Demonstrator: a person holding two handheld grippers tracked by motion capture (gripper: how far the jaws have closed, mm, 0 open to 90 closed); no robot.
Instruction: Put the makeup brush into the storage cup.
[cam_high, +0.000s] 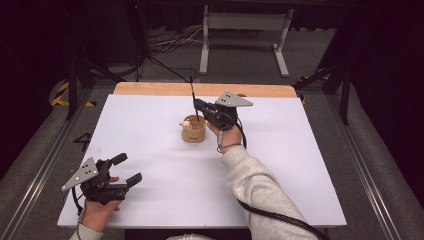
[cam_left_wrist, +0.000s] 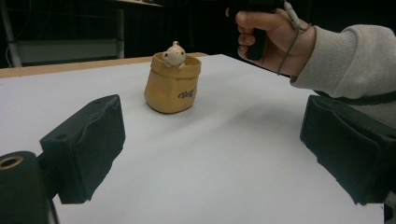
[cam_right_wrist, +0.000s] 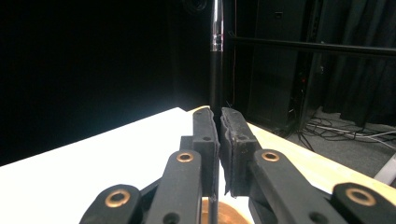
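Observation:
A tan pot (cam_high: 193, 131) with a small cream figure (cam_high: 186, 123) on its rim stands mid-table on the white board (cam_high: 150, 125). My right gripper (cam_high: 197, 106) hovers just above and behind the pot, shut on a thin black pen (cam_high: 192, 95) that stands upright. In the right gripper view the pen (cam_right_wrist: 215, 60) rises between the closed pads of the gripper (cam_right_wrist: 219, 116), and the pot's rim (cam_right_wrist: 229, 215) shows below. My left gripper (cam_high: 127, 169) rests at the front left, open and holding nothing. In its own view that gripper (cam_left_wrist: 210, 140) faces the pot (cam_left_wrist: 172, 86).
The board lies on a wooden table whose far edge (cam_high: 200, 89) shows as a strip. Behind it are a white desk frame (cam_high: 245, 30), cables on the grey floor and dark stands at both sides. The person's sleeve (cam_high: 255, 185) crosses the front right.

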